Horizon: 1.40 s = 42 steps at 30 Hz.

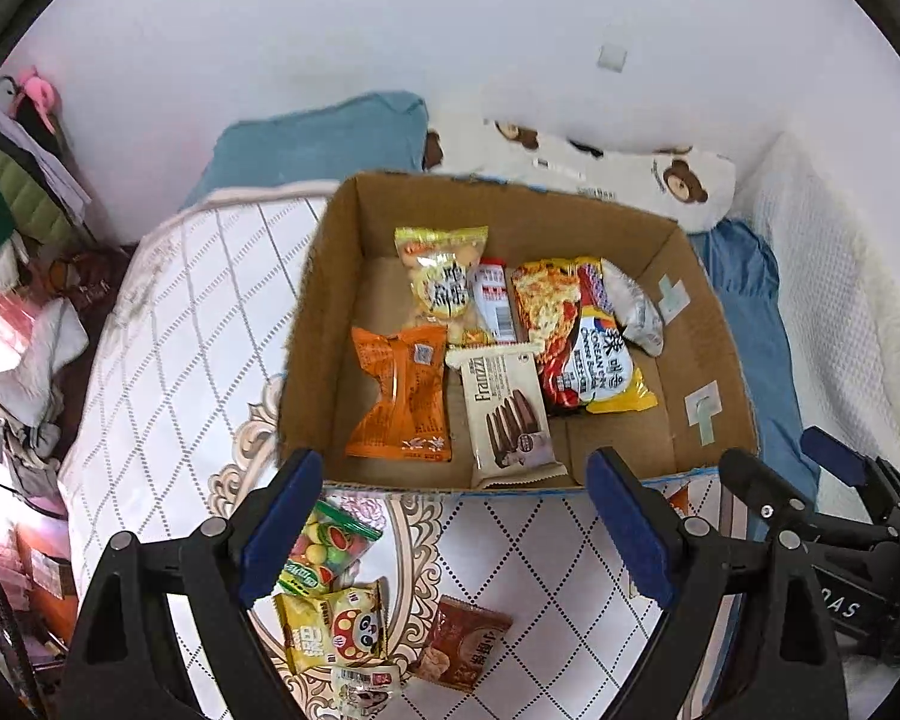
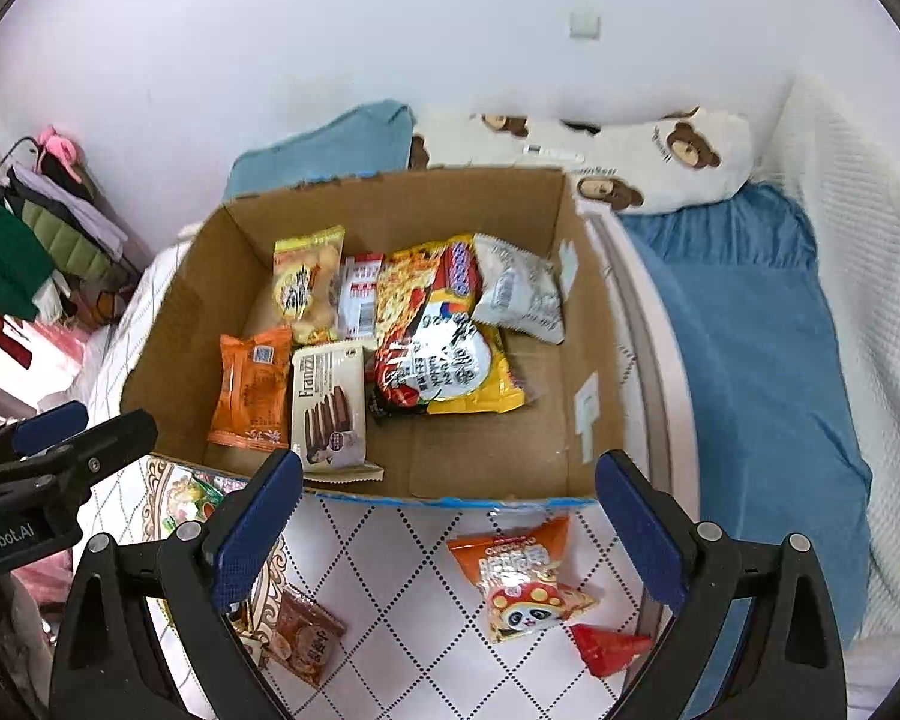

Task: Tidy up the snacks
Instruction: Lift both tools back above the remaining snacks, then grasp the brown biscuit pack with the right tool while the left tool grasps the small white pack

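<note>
Two grippers, left gripper and right gripper, hang spread and empty; next likely pick: orange panda-print snack packet, lower centre, into the brown cardboard box.

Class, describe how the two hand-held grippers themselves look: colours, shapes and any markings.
Left hand-held gripper and right hand-held gripper: each a black plastic frame with silver rivets and two fingers faced with blue pads. White lettering marks each body's side. No cables or sleeves are visible.

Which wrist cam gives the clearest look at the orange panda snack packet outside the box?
Right wrist. The orange panda snack packet lies fully visible on the quilted bed cover between the open right gripper's fingers, below the cardboard box. The left wrist view shows only an orange sliver behind a gripper finger.
</note>
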Tool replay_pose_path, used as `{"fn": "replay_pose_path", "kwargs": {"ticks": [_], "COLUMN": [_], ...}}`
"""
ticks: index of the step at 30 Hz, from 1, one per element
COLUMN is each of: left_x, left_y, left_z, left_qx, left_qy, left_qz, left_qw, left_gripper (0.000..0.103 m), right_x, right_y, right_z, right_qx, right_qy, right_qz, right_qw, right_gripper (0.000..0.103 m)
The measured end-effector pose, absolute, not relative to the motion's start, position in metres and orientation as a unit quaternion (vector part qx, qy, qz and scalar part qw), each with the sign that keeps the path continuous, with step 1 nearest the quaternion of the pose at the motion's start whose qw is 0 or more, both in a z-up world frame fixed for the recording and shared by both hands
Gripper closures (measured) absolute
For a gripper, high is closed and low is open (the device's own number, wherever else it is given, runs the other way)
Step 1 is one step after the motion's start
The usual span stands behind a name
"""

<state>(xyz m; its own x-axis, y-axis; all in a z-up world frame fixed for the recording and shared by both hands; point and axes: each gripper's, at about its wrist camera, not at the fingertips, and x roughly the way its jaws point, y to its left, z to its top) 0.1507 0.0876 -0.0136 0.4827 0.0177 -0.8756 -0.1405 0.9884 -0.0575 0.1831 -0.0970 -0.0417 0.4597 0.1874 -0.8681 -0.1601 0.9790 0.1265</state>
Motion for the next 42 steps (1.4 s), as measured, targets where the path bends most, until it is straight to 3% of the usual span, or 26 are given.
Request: {"fn": "replay_pose_path", "kwargs": {"ticks": [11,18,20,21,22,28,33,35,38,42], "left_x": [0.119,0.085,0.072,0.066,0.059,0.035,0.029,0.025,0.018,0.016], "left_y": [0.072,0.115,0.135,0.146,0.158,0.204,0.199,0.193,0.183,0.162], "left_z": [0.001,-0.034,-0.052,-0.062,-0.074,-0.138,-0.161,-0.171,-0.186,-0.206], "left_qx": [-0.059,-0.073,-0.070,-0.066,-0.066,-0.087,-0.069,-0.069,-0.075,-0.086], "left_qy": [0.477,0.510,0.527,0.538,0.553,0.625,0.646,0.659,0.676,0.701], "left_qz": [0.066,0.109,0.127,0.136,0.144,0.152,0.120,0.102,0.073,0.032], "left_qw": [0.874,0.850,0.837,0.829,0.818,0.760,0.751,0.742,0.730,0.707], "left_gripper": [0.013,0.013,0.013,0.013,0.013,0.013,0.013,0.013,0.013,0.013], "right_x": [0.146,0.127,0.120,0.115,0.112,0.099,0.091,0.087,0.079,0.063], "right_y": [-0.116,-0.105,-0.095,-0.087,-0.080,-0.028,0.011,0.027,0.048,0.038], "right_z": [-0.014,-0.049,-0.070,-0.087,-0.099,-0.193,-0.238,-0.246,-0.250,-0.243], "right_qx": [0.025,0.049,0.067,0.080,0.084,0.129,0.111,0.077,-0.016,-0.059], "right_qy": [0.469,0.516,0.543,0.560,0.572,0.661,0.696,0.691,0.671,0.662], "right_qz": [0.112,0.153,0.169,0.179,0.183,0.165,0.134,0.123,0.122,0.130], "right_qw": [0.876,0.842,0.820,0.805,0.795,0.720,0.697,0.708,0.731,0.736], "right_gripper": [0.003,0.004,0.013,0.026,0.030,0.031,0.031,0.030,0.043,0.044]}}
